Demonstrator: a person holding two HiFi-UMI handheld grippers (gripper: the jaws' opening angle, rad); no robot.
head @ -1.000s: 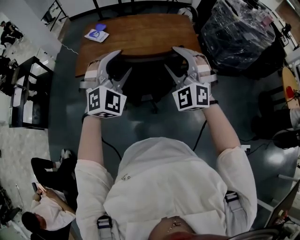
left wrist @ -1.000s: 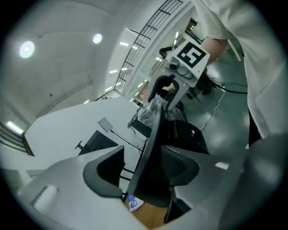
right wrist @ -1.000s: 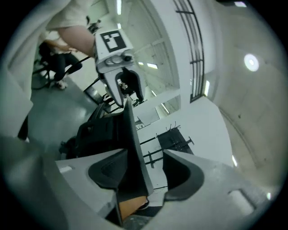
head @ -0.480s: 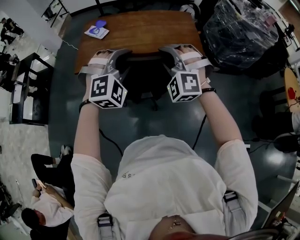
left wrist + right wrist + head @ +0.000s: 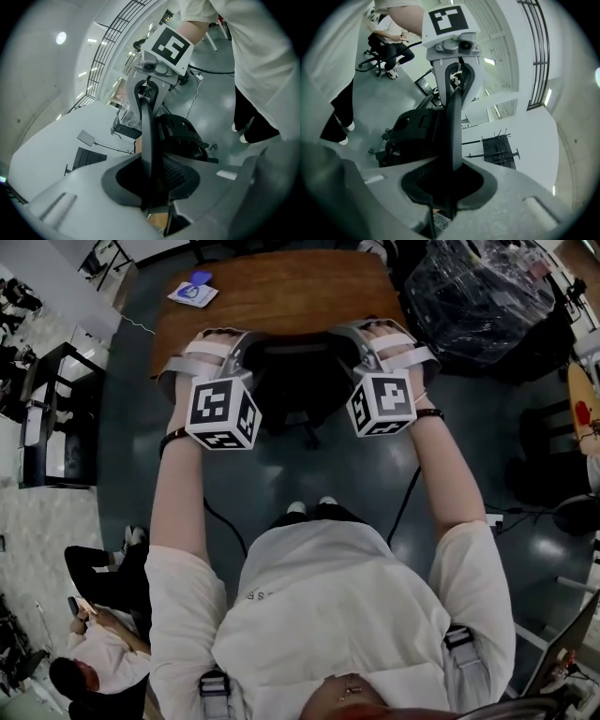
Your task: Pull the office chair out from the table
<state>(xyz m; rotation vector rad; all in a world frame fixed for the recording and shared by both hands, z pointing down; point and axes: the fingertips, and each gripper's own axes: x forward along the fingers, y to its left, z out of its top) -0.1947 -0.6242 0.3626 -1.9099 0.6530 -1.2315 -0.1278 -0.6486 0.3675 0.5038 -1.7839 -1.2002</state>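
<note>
The black office chair [image 5: 298,382] is tucked against the near edge of the brown wooden table [image 5: 281,296]. My left gripper [image 5: 242,351] sits on the left end of the backrest's top edge and my right gripper [image 5: 349,341] on the right end. Both pairs of jaws have just been closing. In the left gripper view the thin black backrest edge [image 5: 146,136] runs straight between the jaws of the left gripper [image 5: 152,187], which clamp it. The right gripper [image 5: 450,187] clamps the same edge [image 5: 454,131] in the right gripper view.
A blue and white item [image 5: 192,292] lies on the table's far left corner. A large black plastic-wrapped load [image 5: 478,296] stands right of the table. A cable [image 5: 403,502] runs over the grey floor. A seated person [image 5: 94,652] is at the lower left, dark chairs [image 5: 553,484] at the right.
Both grippers had jaws spread wide above the backrest; they have rolled, sunk onto its top edge and closed on it. The person's shoes now show behind the chair.
</note>
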